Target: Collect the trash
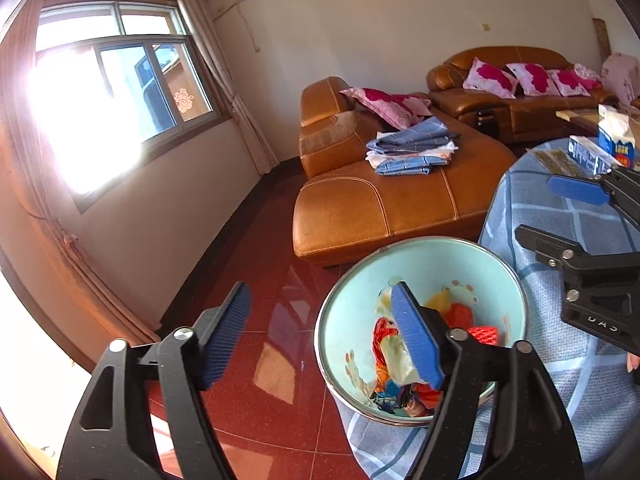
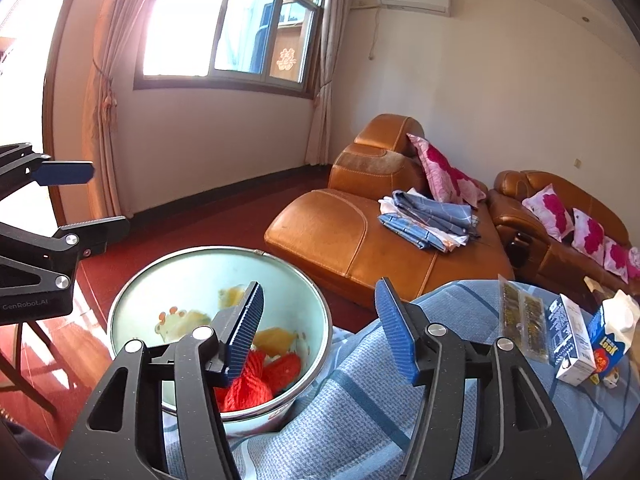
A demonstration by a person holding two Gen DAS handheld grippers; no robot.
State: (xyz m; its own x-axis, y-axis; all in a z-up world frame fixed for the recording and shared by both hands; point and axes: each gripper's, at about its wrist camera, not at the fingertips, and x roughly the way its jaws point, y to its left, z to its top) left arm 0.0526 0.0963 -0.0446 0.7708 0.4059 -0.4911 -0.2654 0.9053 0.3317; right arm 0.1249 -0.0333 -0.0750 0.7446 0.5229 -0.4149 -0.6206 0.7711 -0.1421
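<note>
Both claws stand wide and empty over the bin (image 2: pixel 132 300): left claw (image 1: pixel 320 336), right claw (image 2: pixel 316 328). Remaining trash, a carton (image 2: pixel 572 344), lies on the tabletop (image 2: pixel 360 420) right of the bin, nearer the right claw.

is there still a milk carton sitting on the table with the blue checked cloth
Yes, a blue and white carton stands on the table at its far right, beside a smaller box, outside the bin.

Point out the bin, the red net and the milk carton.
bin (image 2: pixel 120 304): right wrist view, on its inner wall.
red net (image 2: pixel 244 390): right wrist view, on its mesh middle.
milk carton (image 2: pixel 612 336): right wrist view, on its blue front.
</note>
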